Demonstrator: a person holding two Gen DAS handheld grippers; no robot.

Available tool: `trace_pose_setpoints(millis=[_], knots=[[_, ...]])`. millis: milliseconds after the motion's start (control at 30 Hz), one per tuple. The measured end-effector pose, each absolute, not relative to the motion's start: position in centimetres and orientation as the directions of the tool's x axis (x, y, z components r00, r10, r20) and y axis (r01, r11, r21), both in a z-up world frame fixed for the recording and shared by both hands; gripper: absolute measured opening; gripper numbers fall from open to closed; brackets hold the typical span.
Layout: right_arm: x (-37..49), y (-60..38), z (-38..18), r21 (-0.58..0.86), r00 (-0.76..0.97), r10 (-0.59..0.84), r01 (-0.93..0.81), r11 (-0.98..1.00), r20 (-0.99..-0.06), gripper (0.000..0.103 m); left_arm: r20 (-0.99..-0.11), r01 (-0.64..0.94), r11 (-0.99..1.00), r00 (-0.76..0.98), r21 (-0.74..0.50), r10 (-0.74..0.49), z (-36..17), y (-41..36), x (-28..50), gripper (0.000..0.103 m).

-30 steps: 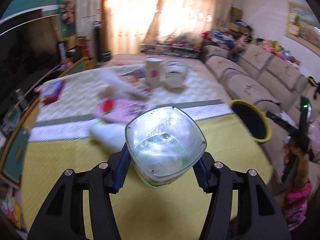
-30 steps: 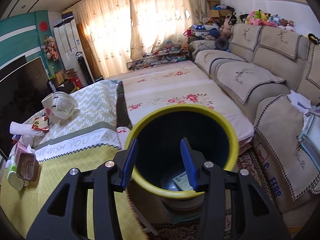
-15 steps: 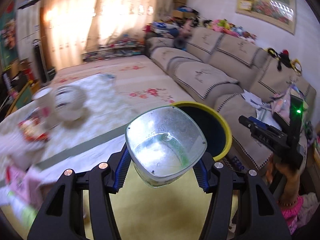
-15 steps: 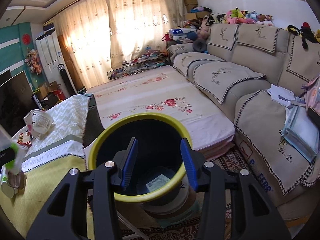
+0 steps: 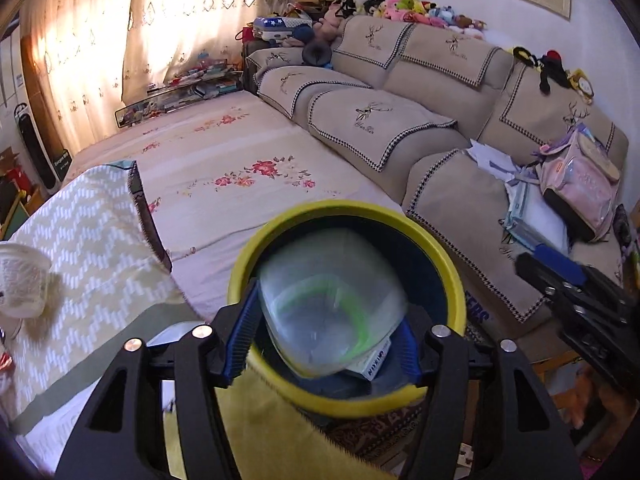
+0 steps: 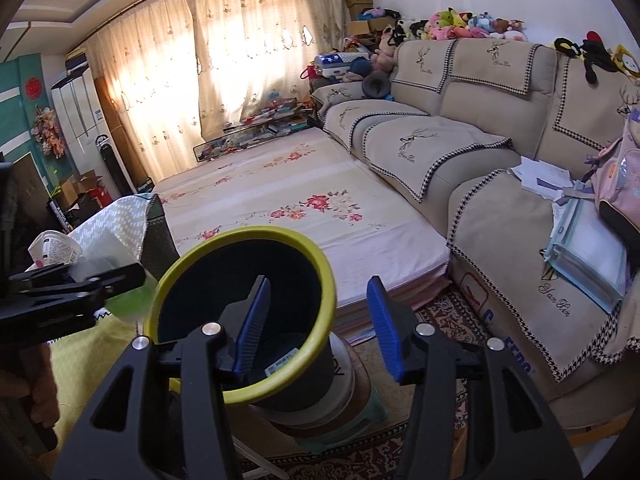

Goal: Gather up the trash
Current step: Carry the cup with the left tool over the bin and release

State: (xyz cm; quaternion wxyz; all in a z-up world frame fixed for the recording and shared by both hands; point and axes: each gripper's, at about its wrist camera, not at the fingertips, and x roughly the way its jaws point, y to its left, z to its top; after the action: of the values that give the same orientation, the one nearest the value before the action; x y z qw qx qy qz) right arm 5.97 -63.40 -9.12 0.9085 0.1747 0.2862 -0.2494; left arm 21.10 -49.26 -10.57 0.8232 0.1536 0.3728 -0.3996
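- One clear, rounded-square plastic container, green-rimmed and motion-blurred, sits over the mouth of the single round, yellow-rimmed black bin.
- Left gripper: ribbed blue pads flank the container; jaws opening, contact unclear.
- Right gripper: jaws opening, nothing between them, beside the bin.

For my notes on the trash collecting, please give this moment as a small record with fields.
left gripper: jaws opening, clear plastic container between them
container: blurred, above the bin's mouth
bin: dark, yellow rim, beside the table; a carton already inside
right gripper: jaws opening, nothing between them, near the bin
left on table: white cup
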Motion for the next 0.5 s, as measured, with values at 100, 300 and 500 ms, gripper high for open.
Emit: trace_pose_setpoints(millis=[100,300,500], knots=[[5.9,-63.4,-9.1,0.174,0.709,-0.354,0.556,0.812,-0.610,0.048,-0.740,0.770,0.636,0.402,-0.046,-0.540,-10.8,-49.8,21.6,0.068],[6.3,-62.6,-9.1,0.179,0.722,-0.330,0.530,0.829,-0.609,0.049,-0.690,0.736,0.674,0.452,-0.070,-0.566,-8.1,-45.4,20.6,0.078],[7.5,-61.1,-9.5,0.181,0.732,-0.283,0.484,0.856,-0.619,0.049,-0.628,0.684,0.725,0.529,-0.081,-0.570,-5.0,-38.7,17.5,0.092]])
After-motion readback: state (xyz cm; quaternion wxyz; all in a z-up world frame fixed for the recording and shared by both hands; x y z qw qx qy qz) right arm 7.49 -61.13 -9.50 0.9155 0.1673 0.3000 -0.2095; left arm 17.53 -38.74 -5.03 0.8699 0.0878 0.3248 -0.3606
